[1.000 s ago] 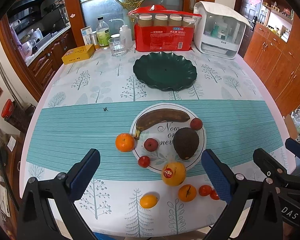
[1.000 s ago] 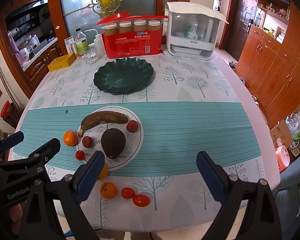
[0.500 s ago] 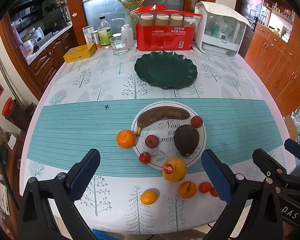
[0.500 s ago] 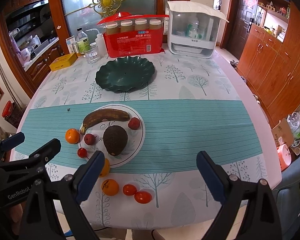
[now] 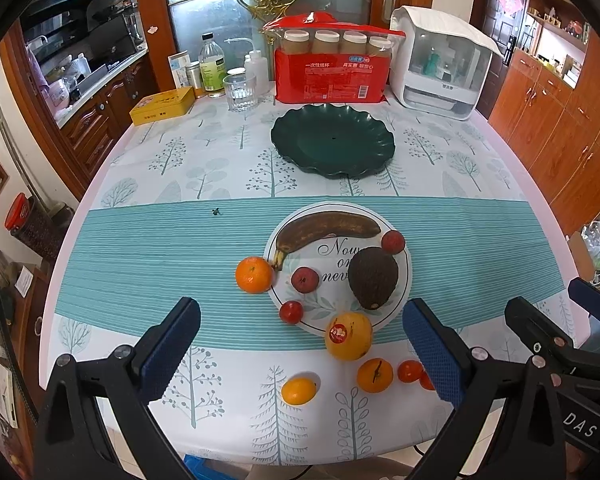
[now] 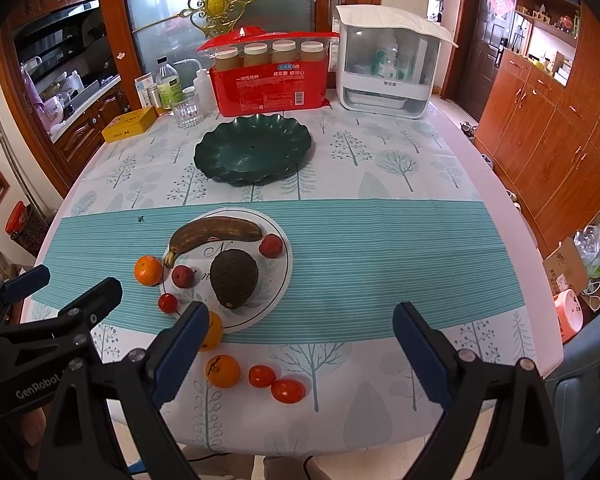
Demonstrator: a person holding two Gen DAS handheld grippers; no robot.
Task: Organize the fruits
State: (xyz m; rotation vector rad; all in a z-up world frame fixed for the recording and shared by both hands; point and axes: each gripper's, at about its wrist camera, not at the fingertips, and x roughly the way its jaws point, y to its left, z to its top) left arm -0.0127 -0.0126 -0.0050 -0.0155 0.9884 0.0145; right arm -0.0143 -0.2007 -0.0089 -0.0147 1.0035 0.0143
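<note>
A white plate (image 5: 405, 264) (image 6: 278, 284) holds a brown banana (image 5: 324, 229), a dark avocado (image 5: 373, 278) (image 6: 234, 278) and small red fruits (image 5: 393, 241). An orange (image 5: 254, 275) lies left of it. A yellow orange with a sticker (image 5: 348, 335), small oranges (image 5: 298, 391) and tomatoes (image 6: 287, 390) lie near the front edge. An empty dark green plate (image 5: 332, 146) (image 6: 254, 154) stands behind. My left gripper (image 5: 300, 344) and right gripper (image 6: 300, 340) are open and empty, above the front edge.
At the back stand a red pack of jars (image 5: 330, 66), a white appliance (image 5: 440, 64), a glass (image 5: 240, 92), bottles (image 5: 212, 66) and a yellow tin (image 5: 162, 106). Wooden cabinets (image 6: 560, 120) run along the right. The table's front edge lies just under the grippers.
Both grippers have pulled back and up slightly; the fruits sit a little higher in both views. Nothing on the table has moved.
</note>
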